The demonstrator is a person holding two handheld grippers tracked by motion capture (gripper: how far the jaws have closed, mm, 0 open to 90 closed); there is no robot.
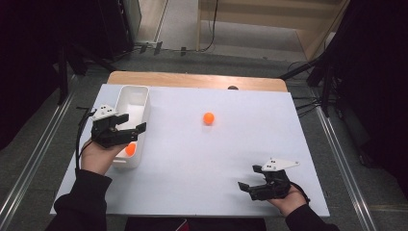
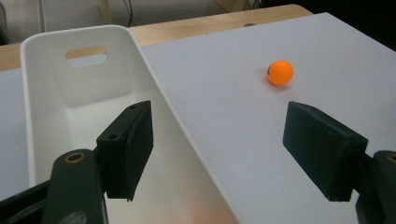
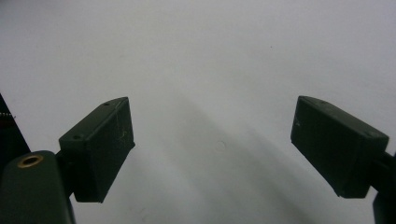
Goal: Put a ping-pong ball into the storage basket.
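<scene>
A: Surface, near to far?
B: White flat tabletop board (image 1: 192, 163) fills the middle of the high view, with a light wooden table edge (image 1: 192, 79) at its far side. Grey floor all round, metal rails at lower left and lower right, dark curtains at both upper corners, pale wooden furniture at top centre.

A: Right side?
B: Right gripper (image 1: 251, 179) at lower right of the high view, held low over bare board. Its own view shows the jaws spread wide with nothing between them, just white surface below.

A: Left?
B: Left gripper (image 1: 131, 122) at left centre, over the white rectangular plastic bin (image 1: 142, 94). Jaws wide apart, holding nothing. In the left gripper view one jaw sits above the bin's inside, the other above the board, and the bin's long wall runs between them. Cannot tell if either touches the rim.

A: Balls?
B: One orange ball (image 1: 130, 149) lies in the bin's near end, just under the left gripper. A second small orange ball (image 1: 208, 118) sits on open board at centre, well apart from both grippers; upper right in the left gripper view (image 2: 280, 72).
</scene>
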